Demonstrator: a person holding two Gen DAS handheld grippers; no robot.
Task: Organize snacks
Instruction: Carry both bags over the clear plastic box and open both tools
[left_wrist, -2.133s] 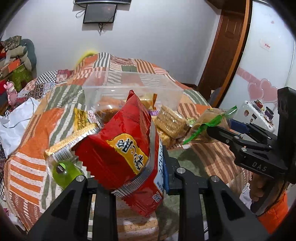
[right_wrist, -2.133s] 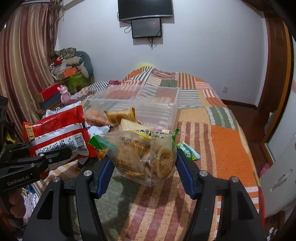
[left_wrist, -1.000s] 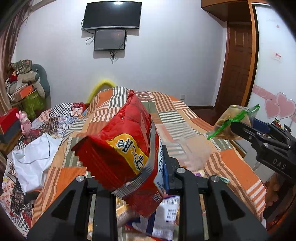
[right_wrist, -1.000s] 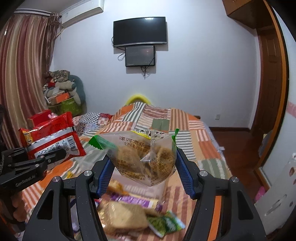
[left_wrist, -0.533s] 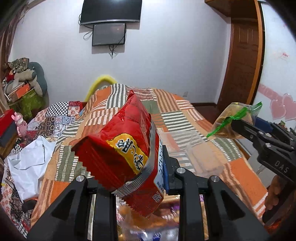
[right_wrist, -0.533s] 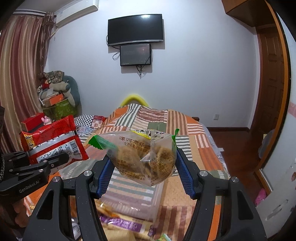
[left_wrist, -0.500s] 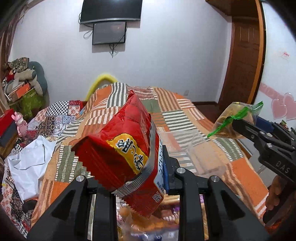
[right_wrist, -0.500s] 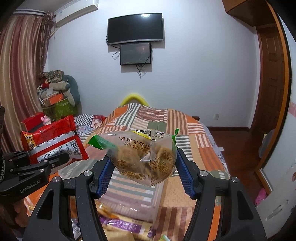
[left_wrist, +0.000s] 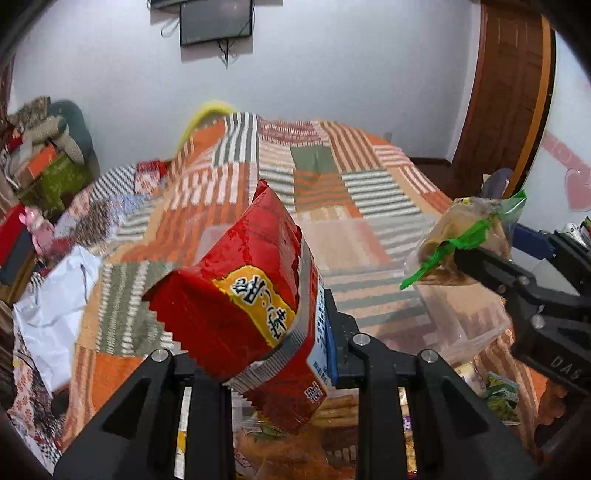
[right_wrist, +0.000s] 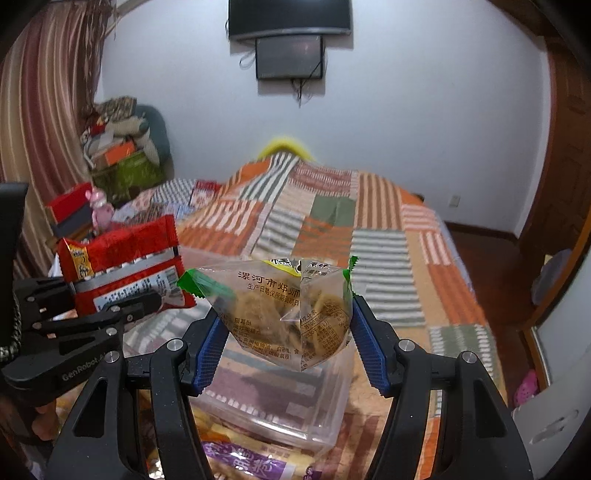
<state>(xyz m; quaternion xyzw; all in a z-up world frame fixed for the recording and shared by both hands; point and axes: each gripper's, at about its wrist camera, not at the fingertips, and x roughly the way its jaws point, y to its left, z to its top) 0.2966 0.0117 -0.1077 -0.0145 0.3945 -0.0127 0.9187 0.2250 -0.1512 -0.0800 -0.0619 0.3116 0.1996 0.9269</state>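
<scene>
Left gripper (left_wrist: 258, 354) clamped on red snack bag (left_wrist: 243, 295), right gripper (right_wrist: 286, 332) pinching clear cookie packet (right_wrist: 291, 314), both aloft above clear plastic bin (right_wrist: 284, 406) on patchwork bed (right_wrist: 369, 236). Risks, as a judgement: slick film slipping from pads; cookies crushed by hard squeeze; release outside bin rim dropping a pack among loose snacks (right_wrist: 243, 461) beside bin. Bin's far half apparently free, plenty of air above rim. Grippers near each other over bin, so possible bump when lowering together.
</scene>
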